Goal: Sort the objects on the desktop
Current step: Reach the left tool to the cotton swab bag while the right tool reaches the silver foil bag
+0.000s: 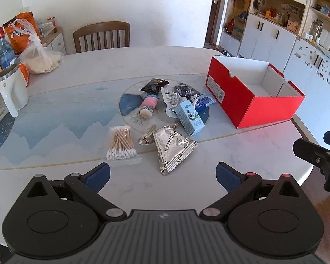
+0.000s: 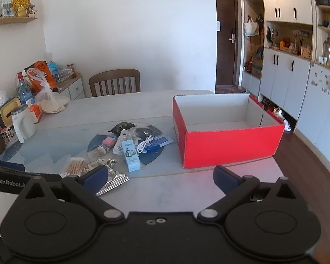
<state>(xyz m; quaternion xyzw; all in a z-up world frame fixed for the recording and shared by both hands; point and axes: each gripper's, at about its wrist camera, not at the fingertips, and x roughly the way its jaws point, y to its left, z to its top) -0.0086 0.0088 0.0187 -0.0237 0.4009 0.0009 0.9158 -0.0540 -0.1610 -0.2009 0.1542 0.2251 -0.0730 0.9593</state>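
Nearest the lens, the left claw (image 1: 162,172) stands wide apart and holds nothing, hovering above the near edge of the desk (image 1: 242,149). The right claw (image 2: 160,177) is likewise spread wide and carries nothing.

Step in hand, as a judgement: the sort has not begun. The red box (image 2: 228,145) shows a bare white interior, and every loose item lies on the desk.

Layout ahead of the left claw, left to right:
- Cotton swab pack (image 1: 121,143): ahead and left of the left pad, lying flat.
- Silver foil pouch (image 1: 173,149): directly ahead, between the two pads' lines, the closest item.
- Pink doll (image 1: 148,106): farther ahead, beyond the foil pouch.
- Light blue carton (image 1: 189,117): ahead and slightly right, lying on its side, overlapping a white sachet (image 1: 172,101).
- Blue packet (image 1: 203,102) with a white cord (image 1: 194,99) on it: farther ahead, right.
- Red box: well to the right, ahead of the right claw in its own view.

Next move, as a judgement: advance the left claw onto the silver foil pouch. The pouch is flat and crinkled, so the pads should approach low and pinch a raised fold or edge, then carry it right to the red box.
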